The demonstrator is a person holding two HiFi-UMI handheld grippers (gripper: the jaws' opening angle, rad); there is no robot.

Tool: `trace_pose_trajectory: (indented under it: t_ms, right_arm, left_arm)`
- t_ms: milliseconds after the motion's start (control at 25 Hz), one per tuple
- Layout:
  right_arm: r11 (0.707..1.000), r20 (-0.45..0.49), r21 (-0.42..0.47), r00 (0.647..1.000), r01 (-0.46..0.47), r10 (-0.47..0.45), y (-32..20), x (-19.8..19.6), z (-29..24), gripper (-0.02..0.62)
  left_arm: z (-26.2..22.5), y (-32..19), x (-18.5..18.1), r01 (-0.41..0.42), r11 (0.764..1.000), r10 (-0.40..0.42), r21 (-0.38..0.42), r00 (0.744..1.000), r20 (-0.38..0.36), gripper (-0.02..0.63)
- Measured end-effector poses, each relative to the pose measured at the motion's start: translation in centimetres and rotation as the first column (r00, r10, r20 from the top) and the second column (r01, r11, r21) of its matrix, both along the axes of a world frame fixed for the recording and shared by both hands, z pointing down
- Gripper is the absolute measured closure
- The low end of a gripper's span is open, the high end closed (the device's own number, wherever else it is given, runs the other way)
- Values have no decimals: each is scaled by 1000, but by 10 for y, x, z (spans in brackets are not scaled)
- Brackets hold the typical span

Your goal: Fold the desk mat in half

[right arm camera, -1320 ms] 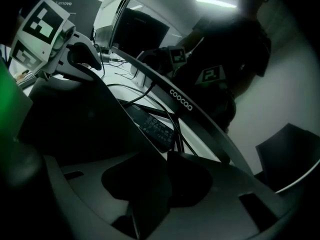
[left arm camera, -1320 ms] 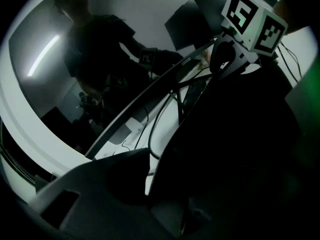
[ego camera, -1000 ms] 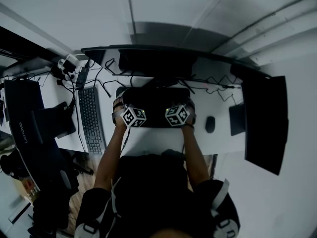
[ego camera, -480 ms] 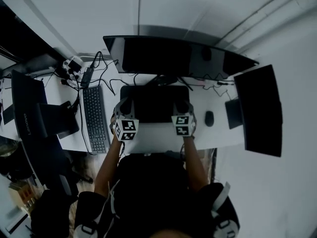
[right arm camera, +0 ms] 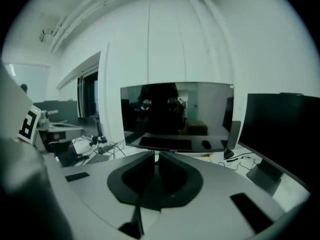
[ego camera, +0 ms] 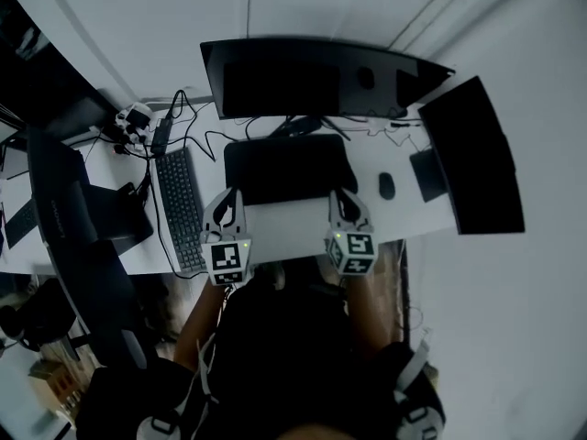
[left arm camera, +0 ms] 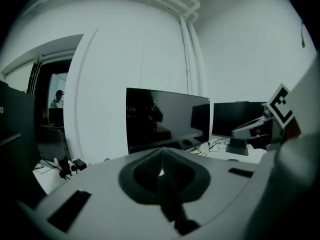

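The black desk mat [ego camera: 289, 168] lies flat on the white desk [ego camera: 284, 229], in front of the middle monitor. Both grippers hang above the desk's near edge, short of the mat and not touching it. My left gripper [ego camera: 227, 196] points level toward the monitor; its jaws [left arm camera: 161, 155] have just been closing and now meet with nothing between them. My right gripper [ego camera: 342, 195] is level with it; its jaws [right arm camera: 156, 156] have also just been closing, to a thin slit that holds nothing. Each gripper view shows the other gripper's marker cube at its edge.
A wide monitor [ego camera: 312, 76] stands behind the mat and a second monitor [ego camera: 472, 154] at the right. A keyboard [ego camera: 183, 209] lies left of the mat, a mouse [ego camera: 387, 186] right of it. Cables and adapters [ego camera: 151, 126] crowd the back left; a dark box [ego camera: 64, 209] stands at the far left.
Both grippers have come off the mat's near edge, rising and drawing back toward the person. Their jaws have closed empty. The mat stays on the desk.
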State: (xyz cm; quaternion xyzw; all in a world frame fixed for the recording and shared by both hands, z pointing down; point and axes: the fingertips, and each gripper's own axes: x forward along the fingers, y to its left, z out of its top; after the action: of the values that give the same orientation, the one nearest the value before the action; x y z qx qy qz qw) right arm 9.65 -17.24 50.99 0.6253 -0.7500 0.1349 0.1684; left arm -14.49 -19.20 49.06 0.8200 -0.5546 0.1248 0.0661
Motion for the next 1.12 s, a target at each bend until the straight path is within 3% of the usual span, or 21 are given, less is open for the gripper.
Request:
trace_pose_trajectory:
  t_ms: [160, 320, 440, 840, 1120]
  right_arm:
    - [998, 49, 53, 998, -29, 26, 35, -5, -32, 575]
    - [993, 96, 96, 994, -61, 52, 66, -4, -58, 581]
    - [991, 121, 112, 991, -72, 58, 85, -3, -69, 584]
    - [988, 133, 152, 991, -11, -10, 117, 5, -82, 586]
    - [985, 96, 165, 993, 47, -63, 126, 21, -87, 586]
  left_arm:
    - [-29, 28, 3, -27, 997, 27, 67, 1000, 1, 600]
    - [-61, 58, 11, -10, 994, 17, 109, 997, -71, 600]
    - [-71, 77, 19, -23, 993, 32, 114, 996, -85, 600]
    - [-84, 114, 45, -13, 990, 27, 140, 994, -104, 598]
    - [-84, 128, 71, -3, 992, 12, 125, 997, -73, 598]
